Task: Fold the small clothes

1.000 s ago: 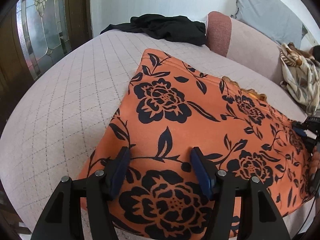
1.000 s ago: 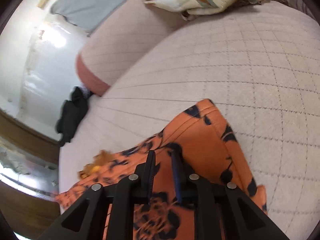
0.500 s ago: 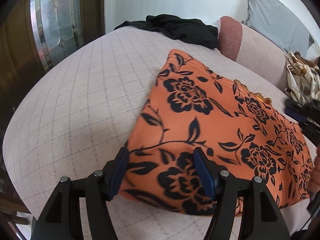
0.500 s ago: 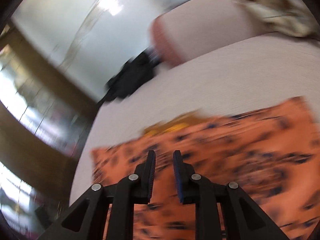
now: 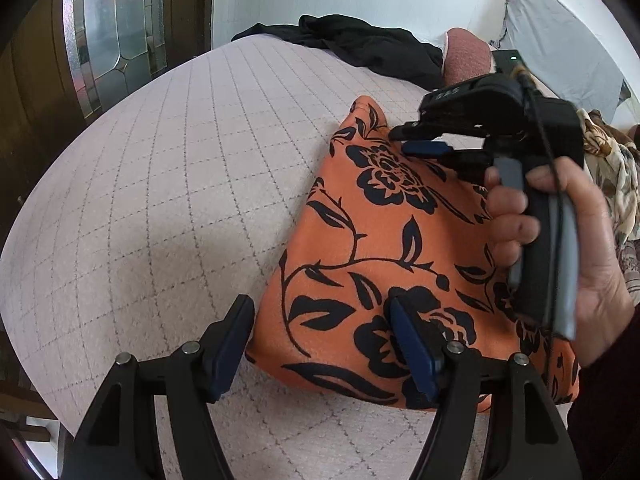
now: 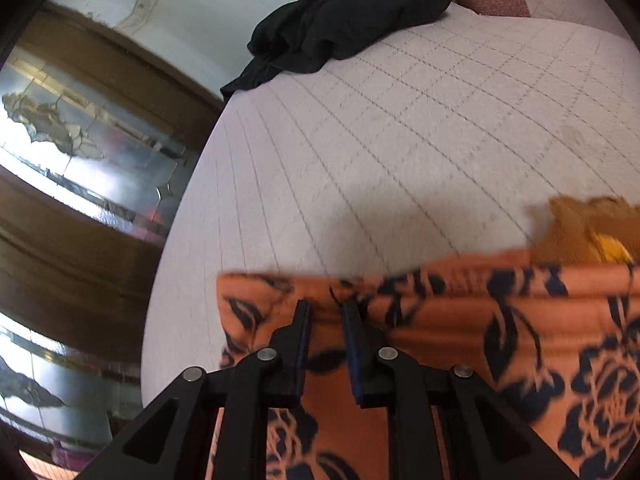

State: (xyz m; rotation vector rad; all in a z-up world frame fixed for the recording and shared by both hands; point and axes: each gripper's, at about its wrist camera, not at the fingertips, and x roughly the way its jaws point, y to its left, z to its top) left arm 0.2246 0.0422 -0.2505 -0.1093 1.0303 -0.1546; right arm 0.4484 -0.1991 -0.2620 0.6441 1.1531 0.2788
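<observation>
Watching from the bedside, the worry is the right gripper (image 5: pixel 416 140): its fingers (image 6: pixel 300 340) stand nearly together with a narrow gap, empty, over the far edge of the orange floral garment (image 5: pixel 400 248) in the middle right of the left wrist view. If they go down that narrow, they could skid off the edge, or pinch the top layer only and drag the half-made fold askew. The right wrist view is smeared, so a hurried reach could land off the corner. A mustard-yellow scrap (image 6: pixel 584 224) peeks out past the garment's edge at the right of that view and could get snagged along with it. The left gripper (image 5: pixel 320 344) is at the bottom of its own frame, its jaws opening, one finger over the bedspread, the other over the near corner, nothing between them; a late close there would miss the cloth. The surface is a bed (image 5: pixel 180 160) with a pale quilted cover. A black garment (image 5: pixel 360 48) lies at the far end, upper middle. A patterned cloth (image 5: pixel 612 164) sits at the right edge, leaded glass doors (image 5: pixel 116 28) upper left.
</observation>
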